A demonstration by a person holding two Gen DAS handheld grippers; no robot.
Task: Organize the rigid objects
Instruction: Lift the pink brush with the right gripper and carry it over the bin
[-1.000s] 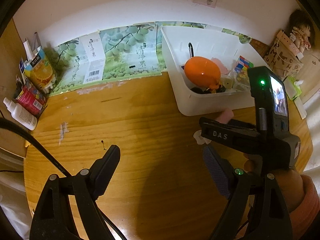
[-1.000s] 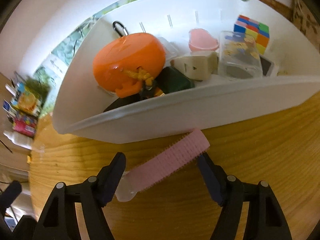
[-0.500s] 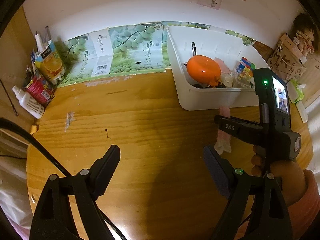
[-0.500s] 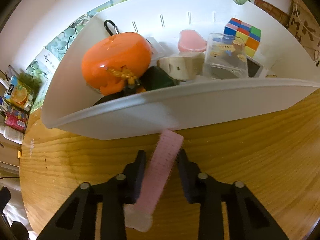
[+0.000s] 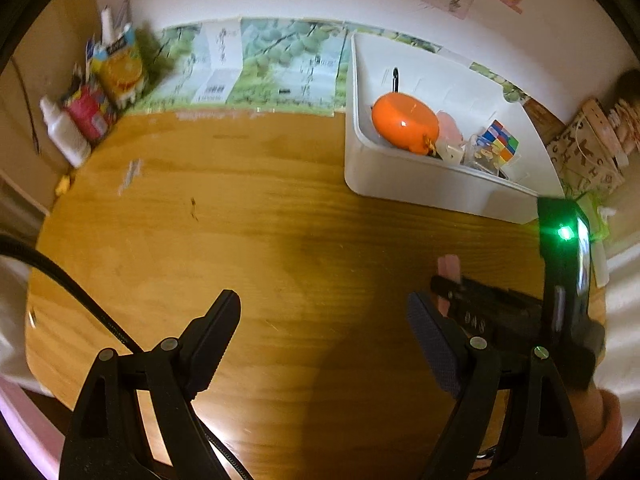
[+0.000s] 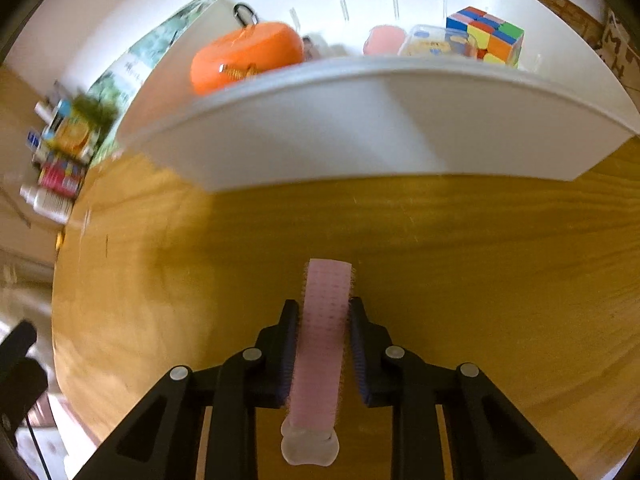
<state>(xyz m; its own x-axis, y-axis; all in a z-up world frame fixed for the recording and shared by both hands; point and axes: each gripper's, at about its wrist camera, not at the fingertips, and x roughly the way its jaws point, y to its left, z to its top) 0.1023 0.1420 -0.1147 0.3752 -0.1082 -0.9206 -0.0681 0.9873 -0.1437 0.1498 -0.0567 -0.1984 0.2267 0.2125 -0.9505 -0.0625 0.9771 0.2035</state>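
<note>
A pink bristly roller (image 6: 324, 332) with a clear white cap at its near end lies lengthwise between my right gripper's (image 6: 323, 306) pads, which press on both sides as the jaws are still closing. It is just above the wooden table (image 6: 480, 280), in front of the white bin (image 6: 360, 128). The bin holds an orange case (image 6: 244, 60), a colour cube (image 6: 486, 36) and other small items. In the left wrist view the roller's tip (image 5: 448, 266) sticks out past the right gripper (image 5: 480, 312). My left gripper (image 5: 322, 304) hangs open over bare wood, with nothing between its fingers.
Juice cartons (image 5: 116, 72) and a white bottle (image 5: 64, 136) crowd the table's back left corner. A green printed sheet (image 5: 280, 68) runs along the wall. A wooden lettered box (image 5: 580, 152) stands right of the bin. A black cable (image 5: 60, 276) crosses the left side.
The right jaws closed from wide apart onto the roller, which swung from crosswise to lengthwise. The right gripper drew back from the bin with it. The left gripper drifted and rolled slightly.
</note>
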